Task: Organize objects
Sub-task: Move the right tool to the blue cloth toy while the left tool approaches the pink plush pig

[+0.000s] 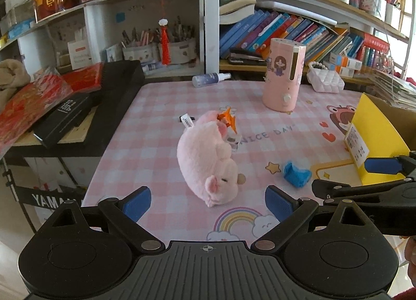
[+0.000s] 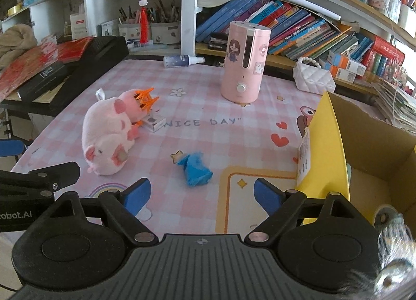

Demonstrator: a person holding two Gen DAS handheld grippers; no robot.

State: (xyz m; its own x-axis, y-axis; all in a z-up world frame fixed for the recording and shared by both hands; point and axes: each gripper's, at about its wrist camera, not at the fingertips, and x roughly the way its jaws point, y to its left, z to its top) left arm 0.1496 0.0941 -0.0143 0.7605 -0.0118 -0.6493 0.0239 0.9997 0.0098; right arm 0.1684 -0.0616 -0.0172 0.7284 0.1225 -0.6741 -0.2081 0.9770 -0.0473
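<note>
- Across the counter (image 1: 161, 107) in front of me lies a pink checked mat printed with "NICE DAY", a rainbow, stars and hearts.
- My left claw (image 1: 208, 202) is spread wide with nothing between its blue pads, low over the mat's near edge; the pink plush pig (image 1: 208, 159) lies on its side just ahead of it.
- My right claw (image 2: 202, 196) is also spread and empty, above the near part of the mat, with the crumpled blue cloth (image 2: 196, 170) just beyond its fingertips.
- From the right wrist view, orange plastic clips (image 2: 145, 99) sit against the pig's far end, and a small white box (image 2: 154, 121) rests on the mat touching them.
- Farther back a pink humidifier (image 1: 283, 76) with a cartoon girl on it stands upright, and a spray bottle (image 1: 210, 78) lies on its side at the mat's far edge.
- A white quilted purse (image 2: 313, 78) with a bead handle sits near the back right corner.
- At my right an open yellow cardboard box (image 2: 325, 144) stands on the mat's edge.
- Left of the counter a black case (image 1: 114, 97) carries red booklets and a dark book.
- Behind everything, white shelves (image 1: 208, 26) hold leaning rows of books, pen cups, jars and a hanging red tassel.
</note>
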